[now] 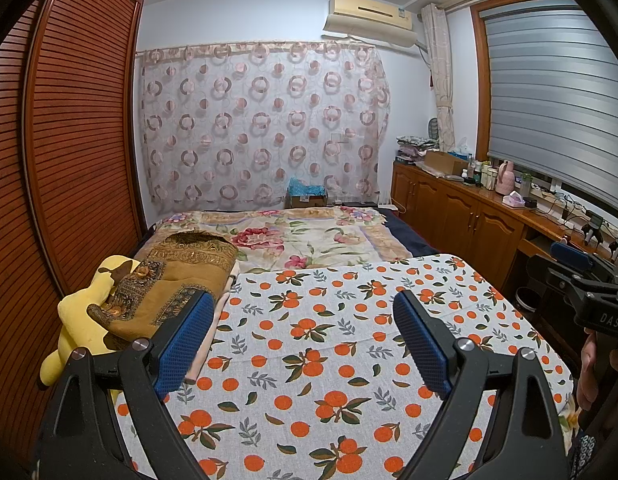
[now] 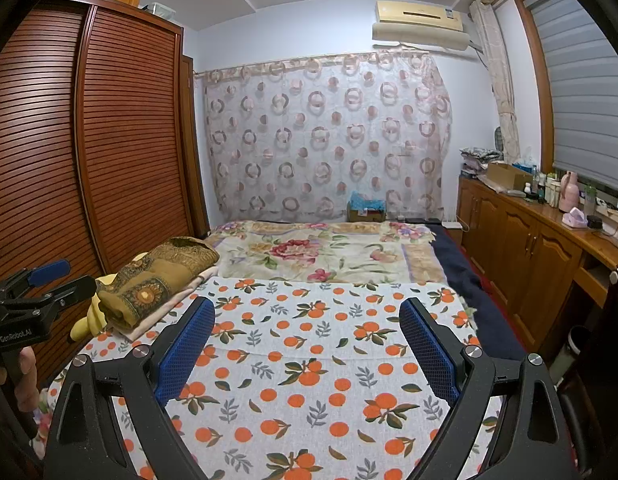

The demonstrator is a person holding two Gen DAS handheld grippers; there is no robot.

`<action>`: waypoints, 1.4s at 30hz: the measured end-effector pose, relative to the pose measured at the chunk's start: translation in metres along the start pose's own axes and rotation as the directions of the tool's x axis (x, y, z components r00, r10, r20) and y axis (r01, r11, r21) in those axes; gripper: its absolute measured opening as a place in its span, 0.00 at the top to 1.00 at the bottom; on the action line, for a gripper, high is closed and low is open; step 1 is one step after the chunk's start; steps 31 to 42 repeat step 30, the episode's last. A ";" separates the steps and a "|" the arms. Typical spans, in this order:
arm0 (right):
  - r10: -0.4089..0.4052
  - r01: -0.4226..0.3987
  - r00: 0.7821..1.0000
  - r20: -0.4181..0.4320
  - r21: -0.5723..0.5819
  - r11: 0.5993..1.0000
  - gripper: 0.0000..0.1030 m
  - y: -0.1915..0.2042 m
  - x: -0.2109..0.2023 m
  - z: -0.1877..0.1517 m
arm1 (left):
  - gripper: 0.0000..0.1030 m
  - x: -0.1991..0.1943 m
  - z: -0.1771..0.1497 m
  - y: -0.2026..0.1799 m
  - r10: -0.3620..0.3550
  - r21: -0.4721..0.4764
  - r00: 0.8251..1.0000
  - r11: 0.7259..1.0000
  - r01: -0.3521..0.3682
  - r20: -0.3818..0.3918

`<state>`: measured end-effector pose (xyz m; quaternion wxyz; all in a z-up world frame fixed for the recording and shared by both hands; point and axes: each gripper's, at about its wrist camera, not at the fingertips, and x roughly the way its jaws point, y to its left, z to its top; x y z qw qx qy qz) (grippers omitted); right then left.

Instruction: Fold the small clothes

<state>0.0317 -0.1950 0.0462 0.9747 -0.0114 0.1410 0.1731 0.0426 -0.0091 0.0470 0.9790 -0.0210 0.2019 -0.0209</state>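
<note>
Left wrist view shows both grippers, left gripper point(image 1: 301, 344) and right gripper point(image 2: 307, 350), spread wide and empty above the orange-print cloth point(image 1: 329, 352), no small garment in sight.

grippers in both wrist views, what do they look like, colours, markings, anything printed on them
Both are matte black frames with silver round bolts and two fingers faced with blue textured pads. The left gripper shows from the side in the right wrist view, with white "GenRobot.AI" lettering on its body. The right gripper shows white letters "DAS" in the left wrist view. No cables or sleeves visible.
</note>
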 end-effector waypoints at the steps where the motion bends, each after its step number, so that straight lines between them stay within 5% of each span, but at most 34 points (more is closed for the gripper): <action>1: 0.000 0.000 1.000 0.000 0.000 1.000 0.09 0.000 0.000 0.000 | 0.11 0.000 0.000 0.000 -0.001 0.000 1.000 1.000 0.001 0.000; 42: -0.003 0.003 1.000 0.004 -0.001 1.000 0.09 -0.001 -0.001 0.001 | 0.11 0.000 -0.001 -0.001 0.000 0.001 1.000 1.000 0.000 0.002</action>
